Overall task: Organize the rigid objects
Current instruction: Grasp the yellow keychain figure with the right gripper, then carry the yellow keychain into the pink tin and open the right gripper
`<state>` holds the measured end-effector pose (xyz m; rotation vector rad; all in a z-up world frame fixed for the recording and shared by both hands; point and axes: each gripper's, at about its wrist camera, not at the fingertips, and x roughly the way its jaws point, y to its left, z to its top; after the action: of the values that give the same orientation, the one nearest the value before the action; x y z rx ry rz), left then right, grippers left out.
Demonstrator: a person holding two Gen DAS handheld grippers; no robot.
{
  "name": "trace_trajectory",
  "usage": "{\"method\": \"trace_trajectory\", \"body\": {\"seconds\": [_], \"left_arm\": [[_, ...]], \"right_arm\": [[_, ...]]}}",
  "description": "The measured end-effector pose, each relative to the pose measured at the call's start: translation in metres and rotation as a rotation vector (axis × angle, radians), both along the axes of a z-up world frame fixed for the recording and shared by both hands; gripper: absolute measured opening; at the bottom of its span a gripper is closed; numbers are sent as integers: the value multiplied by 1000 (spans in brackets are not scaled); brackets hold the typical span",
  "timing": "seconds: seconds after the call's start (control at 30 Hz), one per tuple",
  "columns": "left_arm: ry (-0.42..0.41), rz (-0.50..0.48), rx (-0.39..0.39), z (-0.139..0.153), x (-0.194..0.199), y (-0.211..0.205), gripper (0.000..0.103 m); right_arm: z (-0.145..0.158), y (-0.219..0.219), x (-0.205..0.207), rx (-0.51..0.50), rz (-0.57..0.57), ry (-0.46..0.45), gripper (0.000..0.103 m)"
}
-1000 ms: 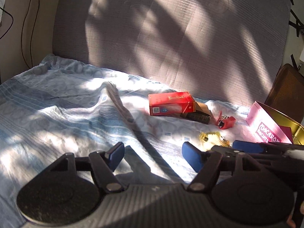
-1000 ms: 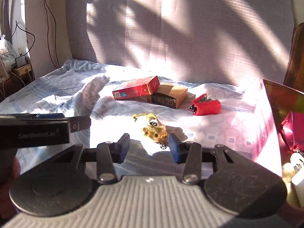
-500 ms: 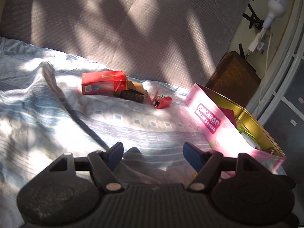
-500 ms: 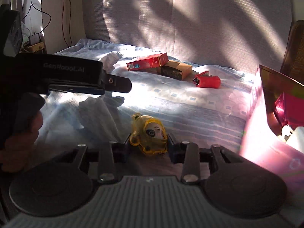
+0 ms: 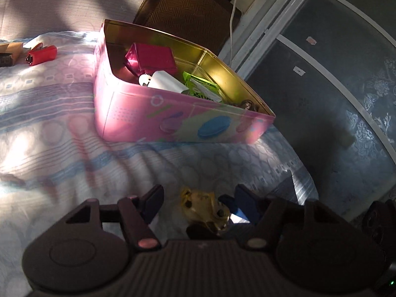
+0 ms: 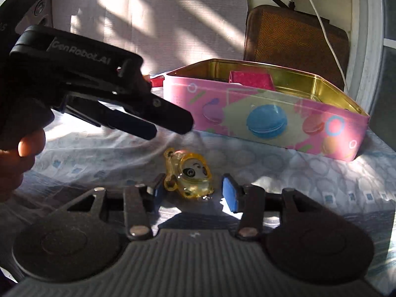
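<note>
A yellow translucent toy figure (image 6: 188, 175) lies on the bedsheet between the pads of my right gripper (image 6: 194, 191). Its jaws are opening: the left pad is at the toy's side and the right pad (image 6: 230, 195) stands clear of it. My left gripper (image 6: 168, 127), held by a hand, hovers above and left of the toy with its fingers pointing toward the pink tin (image 6: 222, 99). Its jaws are closing with nothing pressed between them. In the left wrist view the toy (image 5: 205, 209) shows below, between the left gripper (image 5: 199, 200) fingers.
The open pink tin (image 5: 173, 113) holds a magenta box (image 5: 151, 58), a white item (image 5: 165, 81) and a green pack (image 5: 200, 86). A red stapler (image 5: 40, 54) lies far left. A brown case (image 6: 294, 42) stands behind. The bed ends at the right above dark floor (image 5: 334, 123).
Both grippers have swung right toward the pink tin. The right gripper brought the toy along, and its right pad now stands off it. The left gripper now hangs over the toy.
</note>
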<state>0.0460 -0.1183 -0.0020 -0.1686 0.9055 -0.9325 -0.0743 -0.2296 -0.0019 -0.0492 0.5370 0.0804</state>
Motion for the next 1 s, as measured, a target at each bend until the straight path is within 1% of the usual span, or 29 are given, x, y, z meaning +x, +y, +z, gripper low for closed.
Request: {"method": "trace_trajectory", "body": {"seconds": [0.03,0.07,0.13,0.2,0.27,0.37,0.43,0.5,0.63,0.7,0.77,0.8,0.83,0.87,0.93,1.0], "left_arm": [[8,7,10,-4,-3,-3,62],[-12,21,9,-5,-9,-3,57],[-29,42,36,-4,-13,-5,45],[-36,56,25,4,-9,-3,41],[-46,58,-16,19,-1,-1,41],[-123,61,-51,50,14,-6,41],[-171,77,-41,65,27,-14,41],[-194,100,-25,73,45,-21,41],[-185,147,24,71,83,-31,41],[-181,164,53,65,97,-38,42],[-166,173,87,55,110,-46,47],[-165,186,101,51,114,-47,47],[-161,196,118,47,116,-48,47],[-159,203,120,45,116,-48,47],[-164,206,86,46,110,-39,47],[-186,213,48,50,101,-27,47]], "right_arm": [[-1,0,0,2,10,-2,51],[-3,1,-1,4,29,3,48],[-5,3,-4,16,51,-17,34],[-3,3,-4,21,40,-39,34],[6,-1,-4,37,34,-82,34],[27,-6,6,23,26,-172,34],[40,-10,22,14,19,-219,34],[47,-15,46,12,17,-250,34],[49,-26,93,73,11,-211,34],[45,-22,109,56,8,-193,35],[39,-20,120,36,-5,-173,35],[37,-18,121,33,-32,-178,37],[37,-19,121,39,-47,-178,42],[37,-20,118,53,-56,-177,43],[38,-24,101,79,-60,-203,43],[38,-27,78,94,-77,-244,47]]}}
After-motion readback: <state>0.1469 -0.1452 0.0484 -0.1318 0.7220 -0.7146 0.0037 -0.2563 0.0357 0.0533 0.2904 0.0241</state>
